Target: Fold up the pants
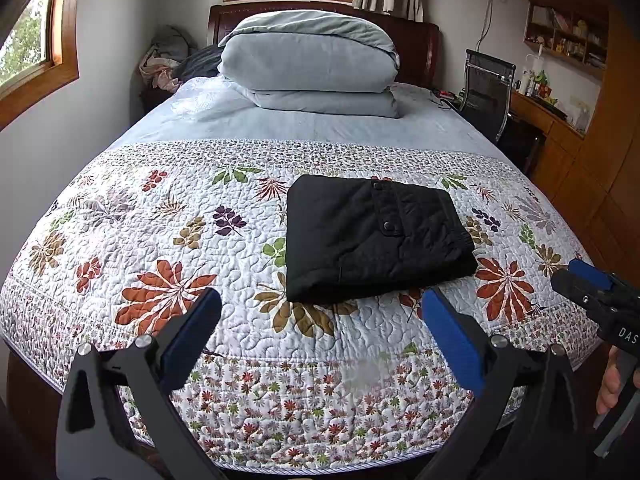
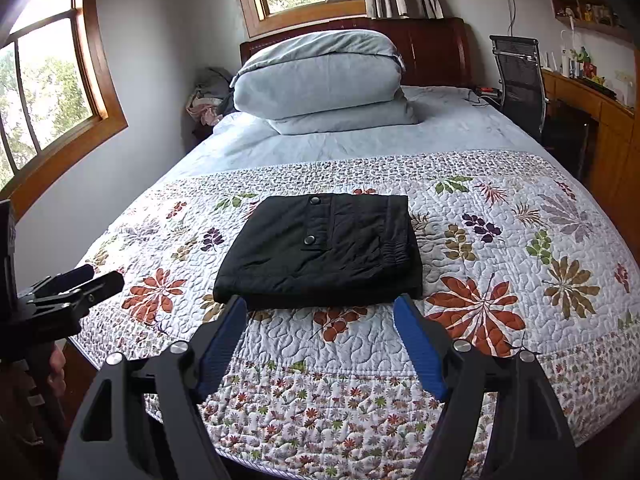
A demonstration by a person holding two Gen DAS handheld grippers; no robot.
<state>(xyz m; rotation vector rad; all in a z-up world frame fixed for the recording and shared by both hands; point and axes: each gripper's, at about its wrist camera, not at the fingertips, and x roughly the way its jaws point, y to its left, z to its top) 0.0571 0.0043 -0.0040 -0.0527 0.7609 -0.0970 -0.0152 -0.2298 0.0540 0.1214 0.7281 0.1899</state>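
Black pants [image 1: 372,236] lie folded into a compact rectangle on the floral quilt [image 1: 160,240], snap buttons facing up; they also show in the right wrist view [image 2: 320,250]. My left gripper [image 1: 320,300] is open and empty, held above the quilt's near edge, a little short of the pants. My right gripper [image 2: 320,306] is open and empty, its fingertips just before the pants' near edge. The right gripper also shows at the right edge of the left wrist view [image 1: 580,276]. The left gripper shows at the left edge of the right wrist view [image 2: 92,278].
A folded grey duvet [image 1: 312,64] is stacked at the head of the bed by the wooden headboard [image 1: 424,48]. A black office chair [image 1: 486,84] and a wooden desk [image 1: 552,120] stand to the right. Windows are on the left and back walls.
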